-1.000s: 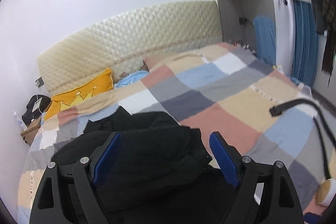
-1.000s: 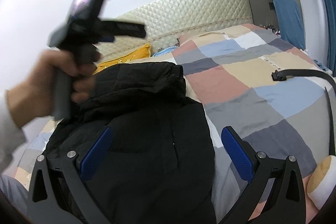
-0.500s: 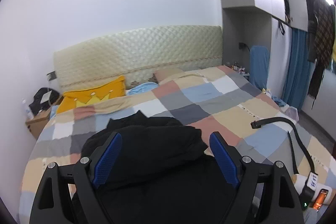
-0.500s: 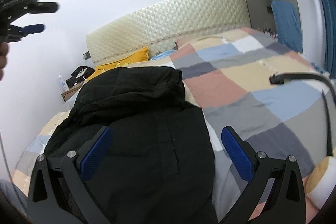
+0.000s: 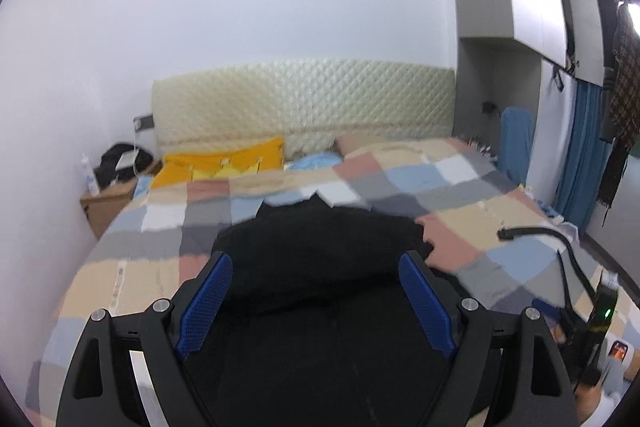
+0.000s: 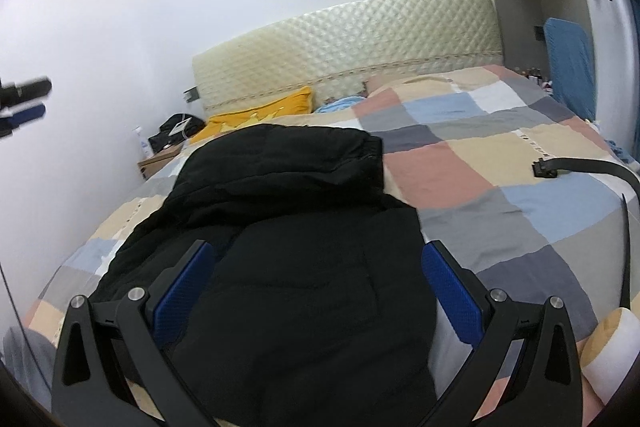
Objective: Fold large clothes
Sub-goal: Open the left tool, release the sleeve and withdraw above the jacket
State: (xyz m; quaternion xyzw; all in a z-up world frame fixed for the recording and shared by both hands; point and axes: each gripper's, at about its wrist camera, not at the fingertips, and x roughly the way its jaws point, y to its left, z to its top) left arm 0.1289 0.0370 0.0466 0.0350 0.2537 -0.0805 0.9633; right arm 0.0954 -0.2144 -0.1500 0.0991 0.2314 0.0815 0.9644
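A black padded jacket point(image 6: 288, 227) lies spread on the checked bedspread point(image 6: 500, 187), its top part folded over toward the headboard. In the left wrist view the same jacket point(image 5: 320, 267) fills the lower middle. My left gripper point(image 5: 316, 267) hangs above the jacket, open, with nothing between its blue pads. My right gripper point(image 6: 316, 263) is also open over the jacket's near part, holding nothing. The tips of the left gripper point(image 6: 24, 103) show at the far left edge of the right wrist view, in the air.
A yellow pillow point(image 5: 224, 163) and a quilted headboard point(image 5: 304, 107) stand at the bed's far end. A wooden nightstand point(image 5: 108, 203) with a black bag sits left. A black strap point(image 6: 580, 167) lies on the bedspread at right. Blue curtains point(image 5: 576, 155) hang beyond.
My left gripper has drawn back and up from the jacket, so more of the bed and room shows. In the right wrist view it slid off to the left edge. The jacket stays put.
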